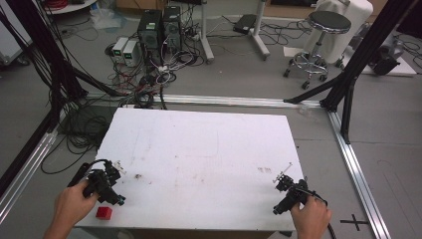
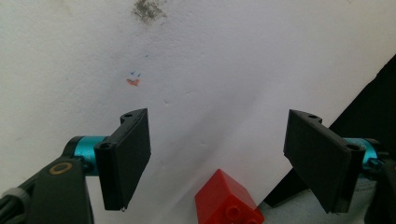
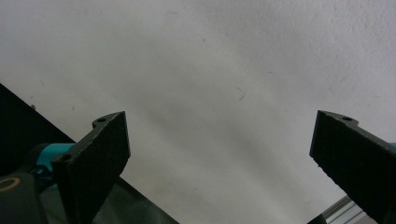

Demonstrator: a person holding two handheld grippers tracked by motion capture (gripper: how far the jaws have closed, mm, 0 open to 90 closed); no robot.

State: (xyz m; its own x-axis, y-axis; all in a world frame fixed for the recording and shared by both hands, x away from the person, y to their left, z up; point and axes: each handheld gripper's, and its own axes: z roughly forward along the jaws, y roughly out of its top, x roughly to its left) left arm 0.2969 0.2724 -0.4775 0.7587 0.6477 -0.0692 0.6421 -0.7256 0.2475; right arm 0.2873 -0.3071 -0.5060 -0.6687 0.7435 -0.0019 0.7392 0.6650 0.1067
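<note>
From the high view, a white table (image 1: 199,149) sits in the middle of the room. The left gripper (image 1: 107,181) is in the person's left hand (image 1: 69,204), over the near left corner. A small red block (image 1: 104,213) lies on the table just beside that gripper, very close to the near edge. The right gripper (image 1: 288,191) is in the right hand (image 1: 311,216), over the near right corner, close to the right edge. The two grippers are well apart. Between them the white top is wide and bare, with only small brown marks. Past the far edge are tangled cables (image 1: 149,74) and computer boxes (image 1: 159,27) on the floor, and a round stool (image 1: 321,40) stands farther right.

In the left gripper view, the two black jaws stand wide apart and hold nothing. The red block (image 2: 228,200) lies low between them, nearer the left jaw, touching neither. The table edge runs slanted on the right, and the right jaw hangs over it. A small red mark (image 2: 133,82) and a grey smudge (image 2: 148,9) show on the white top ahead.

In the right gripper view, the jaws are also wide apart and hold nothing. Plain white table (image 3: 210,70) lies ahead. The table edge cuts across the bottom left corner, and a silver rail (image 3: 341,210) shows at the bottom right.
</note>
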